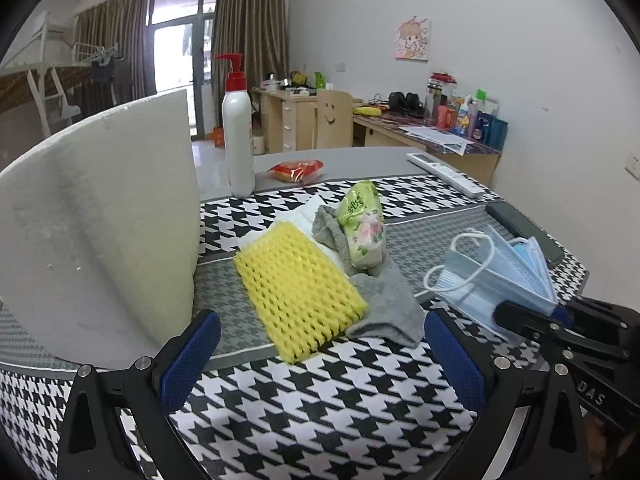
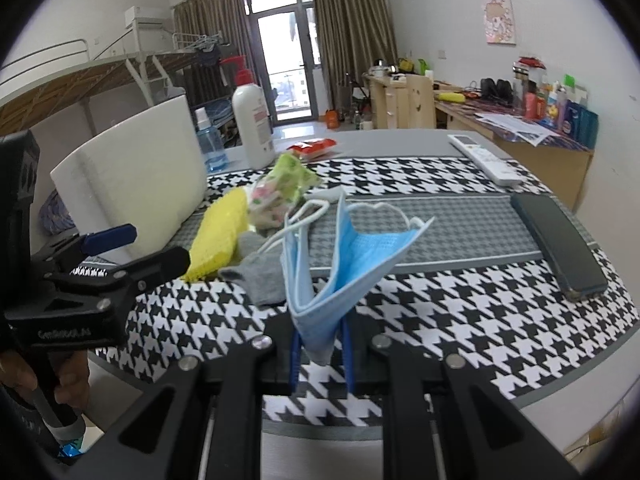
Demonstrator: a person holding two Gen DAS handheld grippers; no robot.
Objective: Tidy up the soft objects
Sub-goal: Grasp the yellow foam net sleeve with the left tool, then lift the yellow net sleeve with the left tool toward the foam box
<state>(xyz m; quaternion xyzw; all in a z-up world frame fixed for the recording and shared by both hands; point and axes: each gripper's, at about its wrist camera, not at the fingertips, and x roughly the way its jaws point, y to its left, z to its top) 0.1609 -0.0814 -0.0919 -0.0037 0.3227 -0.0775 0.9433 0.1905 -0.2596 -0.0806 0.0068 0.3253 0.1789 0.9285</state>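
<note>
The right hand-held gripper (image 2: 321, 354) was clamped on a small bundle of pale blue pleated face masks (image 2: 340, 264), its blue pads pinching the folded bottom edge. The masks stood lifted off the table (image 2: 460, 320), their long axis running up and away from the jaws, the free ends fanned out like a V with the white ear loops (image 2: 304, 220) trailing toward the pile behind. From the left wrist view the same masks (image 1: 504, 276) leaned out to the left of the black fingers that held them.

The left hand-held gripper (image 1: 322, 354) hung with its jaws spread wide and nothing between them, aimed at the heap on the black-and-white houndstooth cloth (image 1: 320, 408). There a yellow foam mesh sleeve (image 1: 298, 288) lay flat, its long axis slanting from far left to near right. Just beside it, and partly under it, lay a crumpled grey cloth (image 1: 384, 304), and a green floral packet of tissues (image 1: 362, 228) rested tilted on the cloth. Something white lay beneath the sleeve, perhaps folded paper; I couldn't quite tell.

A thick white foam slab (image 1: 100, 216) stood upright at the left, and a white pump bottle with a red top (image 1: 238, 128) stood behind it.
</note>
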